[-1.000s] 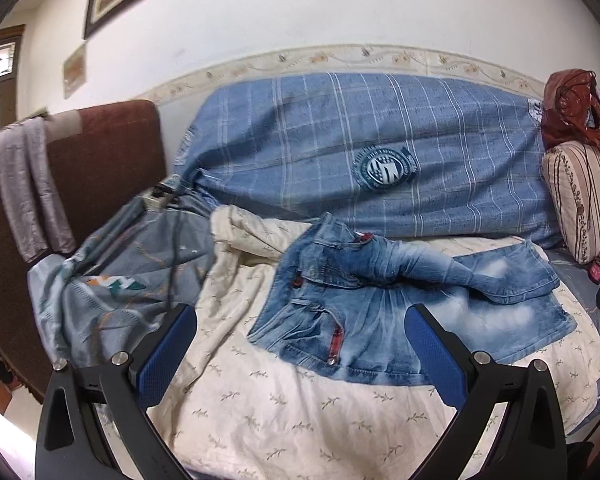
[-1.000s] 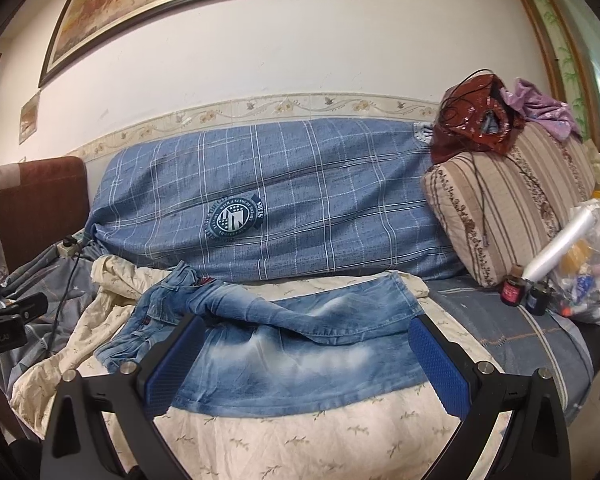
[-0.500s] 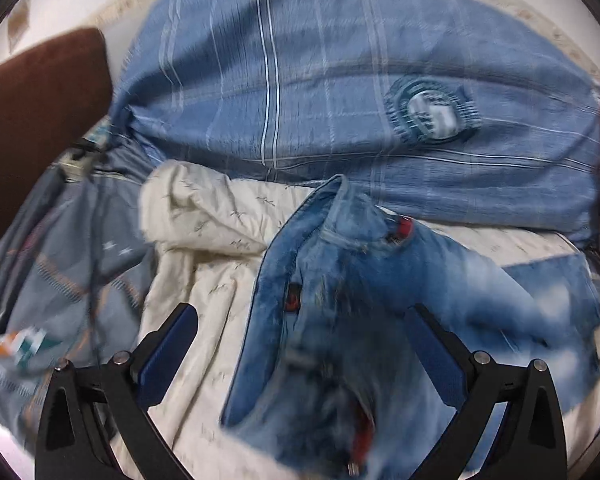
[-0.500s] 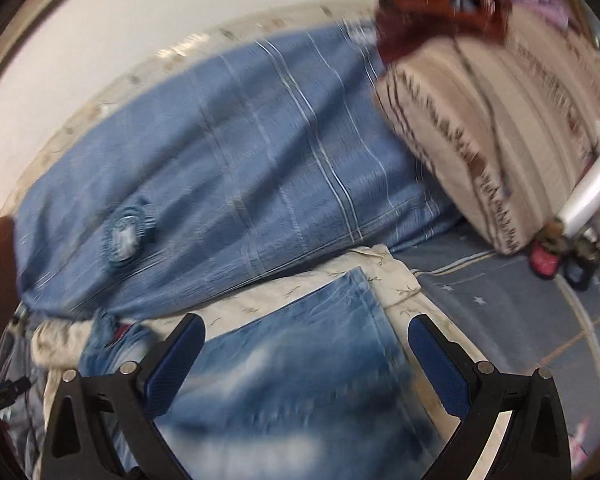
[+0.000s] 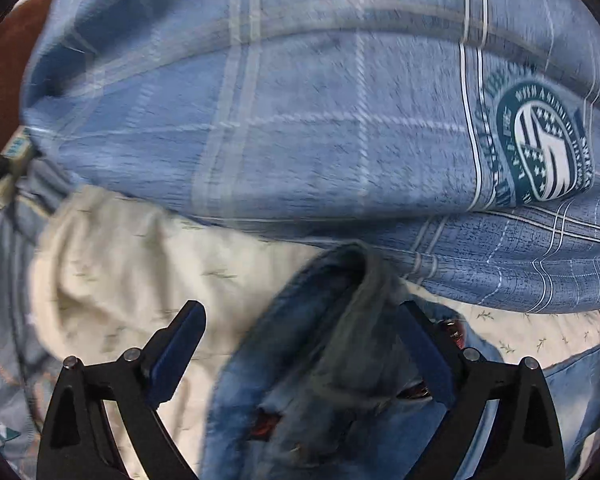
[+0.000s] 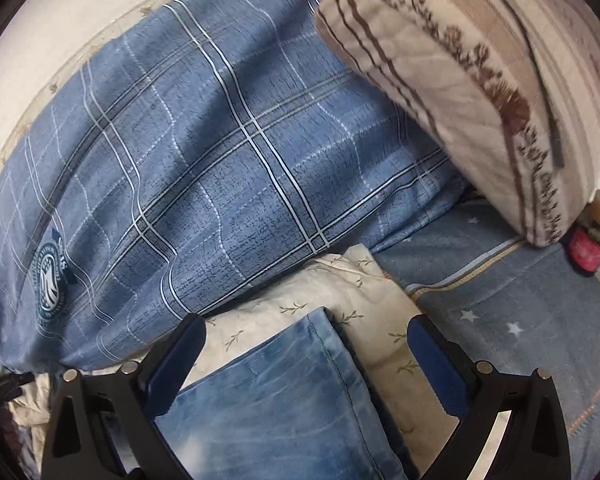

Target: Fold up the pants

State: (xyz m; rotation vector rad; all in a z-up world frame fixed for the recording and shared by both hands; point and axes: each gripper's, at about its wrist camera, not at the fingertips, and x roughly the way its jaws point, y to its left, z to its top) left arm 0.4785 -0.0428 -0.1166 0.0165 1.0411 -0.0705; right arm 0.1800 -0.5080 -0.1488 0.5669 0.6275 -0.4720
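Both claws have dropped close to the jeans (image 5: 324, 380) on the bed: left claw (image 5: 300, 344) spread astride the waistband, right claw (image 6: 306, 354) spread over the hem corner.

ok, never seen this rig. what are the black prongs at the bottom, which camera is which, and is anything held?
No robot: a person holds a two-finger tool in each hand, with a fisheye camera on each looking along its fingers. The left view shows the left tool open around the waistband of the jeans, not yet closed. The right view shows the right tool open over a leg hem of the jeans. Nothing is held. The jeans lie on a cream sheet, with a blue plaid pillow behind and a striped cushion.
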